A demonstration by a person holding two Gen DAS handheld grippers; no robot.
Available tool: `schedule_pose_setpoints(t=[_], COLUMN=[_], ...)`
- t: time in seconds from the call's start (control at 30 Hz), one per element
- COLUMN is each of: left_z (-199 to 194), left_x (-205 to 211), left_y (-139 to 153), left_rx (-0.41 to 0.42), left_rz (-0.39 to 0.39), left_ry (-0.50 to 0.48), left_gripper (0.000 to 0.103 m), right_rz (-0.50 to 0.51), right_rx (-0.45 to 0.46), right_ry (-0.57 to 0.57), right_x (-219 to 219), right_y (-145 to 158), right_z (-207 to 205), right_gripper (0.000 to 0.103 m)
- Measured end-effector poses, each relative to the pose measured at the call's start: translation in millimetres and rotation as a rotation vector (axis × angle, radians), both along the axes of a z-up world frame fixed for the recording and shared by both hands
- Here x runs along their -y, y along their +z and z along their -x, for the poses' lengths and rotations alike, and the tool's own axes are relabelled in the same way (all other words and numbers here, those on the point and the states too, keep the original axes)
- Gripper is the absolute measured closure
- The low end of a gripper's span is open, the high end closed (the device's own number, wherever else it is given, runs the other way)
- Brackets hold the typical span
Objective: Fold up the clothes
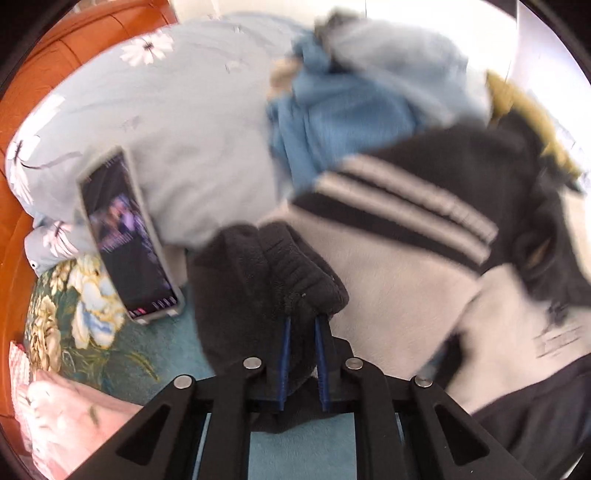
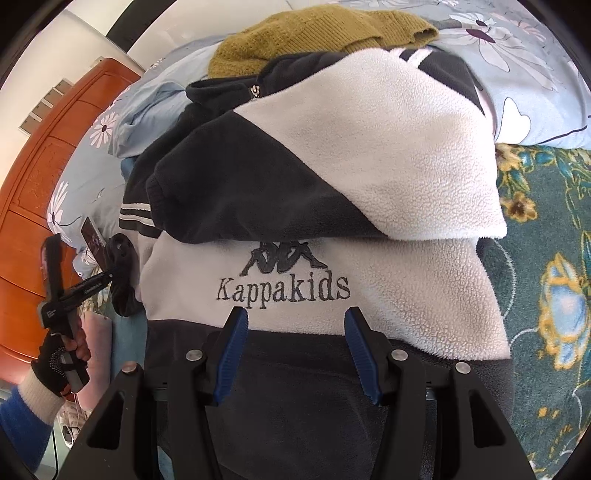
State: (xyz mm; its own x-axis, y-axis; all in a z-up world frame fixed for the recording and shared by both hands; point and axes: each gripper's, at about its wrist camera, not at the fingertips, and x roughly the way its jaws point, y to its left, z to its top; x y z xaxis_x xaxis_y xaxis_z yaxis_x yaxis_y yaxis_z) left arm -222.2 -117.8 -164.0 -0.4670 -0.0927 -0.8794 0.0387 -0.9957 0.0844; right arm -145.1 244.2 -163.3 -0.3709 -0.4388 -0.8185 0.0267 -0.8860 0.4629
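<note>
Cuff [image 1: 295,273] apparently pinched between left jaws; right jaws spread.

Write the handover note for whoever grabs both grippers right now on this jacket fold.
Left gripper: shut on the black sleeve cuff, held out to the jacket's left side.
Right gripper: open, over the black hem, holding nothing.
The fleece jacket lies on the teal floral blanket, one sleeve already folded across the chest above the Kappakids logo.
A phone leans on the pillow; a mustard sweater waits behind.
Left: fold the held sleeve in, then fold the body.
</note>
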Motion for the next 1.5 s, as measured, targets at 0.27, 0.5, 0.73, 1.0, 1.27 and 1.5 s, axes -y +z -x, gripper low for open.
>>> schedule_pose_setpoints(t=[0.27,0.5,0.73,1.0,1.27,1.5], left_z=[-11,-6,10,4,-1,-1], left_x=[-31,-141,-283,-354,-365,-272], left_y=[134,220,188,50,22,64], left_rx=[-0.27,-0.417,-0.287,-0.002,0.091,-0.044], left_rz=[-0.109,-0.242,-0.283,-0.21,-0.214,-0.207], left_ry=[-0.089,-0.344,-0.555,-0.623,-0.672,-0.537], left_gripper=[0.09,0.09,0.09,0.089,0.063,0.042], right_rz=[0.036,0.063,0.078,0.081,0.123,0.1], right_rx=[-0.059,-0.115,-0.142,-0.099,-0.123,-0.144], right_ry=[-0.026,-0.062,-0.144,-0.214,-0.214,-0.128], right_x=[-14,-37,-81,-123,-130,-105], right_y=[22,41,43,23,29,35], right_z=[-8,-13,-19,-27,-11,36], right_gripper=[0.047,0.047,0.047,0.047,0.047,0.047])
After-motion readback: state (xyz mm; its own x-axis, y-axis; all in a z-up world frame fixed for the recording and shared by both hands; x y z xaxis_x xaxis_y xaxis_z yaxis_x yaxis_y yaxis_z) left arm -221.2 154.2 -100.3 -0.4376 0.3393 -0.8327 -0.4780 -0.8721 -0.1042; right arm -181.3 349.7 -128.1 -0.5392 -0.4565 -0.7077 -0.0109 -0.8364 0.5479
